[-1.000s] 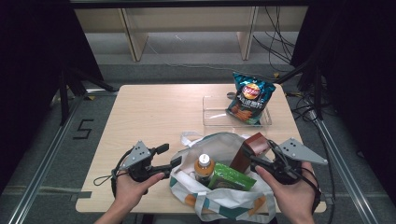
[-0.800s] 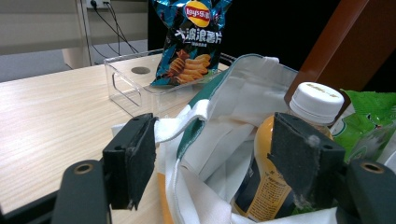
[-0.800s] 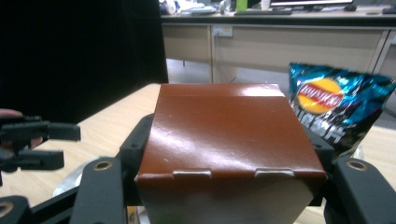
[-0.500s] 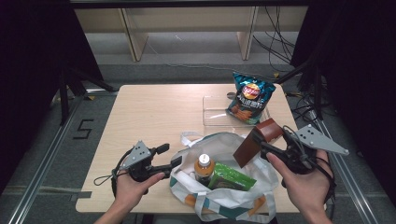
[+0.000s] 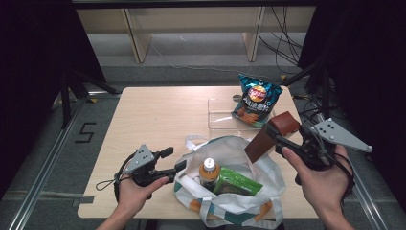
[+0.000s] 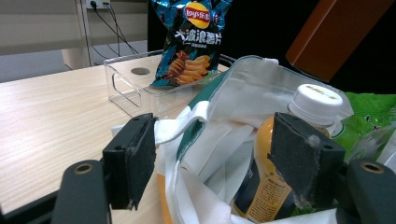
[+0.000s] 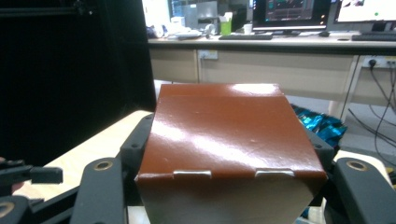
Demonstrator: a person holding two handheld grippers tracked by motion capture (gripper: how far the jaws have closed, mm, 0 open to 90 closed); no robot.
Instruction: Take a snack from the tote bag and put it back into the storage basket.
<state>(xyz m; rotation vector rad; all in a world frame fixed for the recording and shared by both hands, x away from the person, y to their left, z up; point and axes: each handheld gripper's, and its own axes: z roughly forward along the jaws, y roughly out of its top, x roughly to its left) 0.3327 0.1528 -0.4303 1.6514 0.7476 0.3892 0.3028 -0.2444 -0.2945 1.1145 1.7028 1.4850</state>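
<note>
Right gripper [image 5: 276, 135] of mine clamps the brown box [image 5: 270, 135] by its two sides, above the bag [image 5: 230, 203]. Left gripper [image 5: 173, 161] is open around the bag rim. Box seems light, glossy, maybe slippery.

Between the parted black jaws, the white fabric rim of a bag [image 6: 219, 135] is seen with a white-capped bottle [image 6: 299, 140] inside, while a chip packet [image 6: 194, 42] is stood in a clear tray [image 6: 126, 79] on the worktop [image 6: 51, 121] beyond.
</note>
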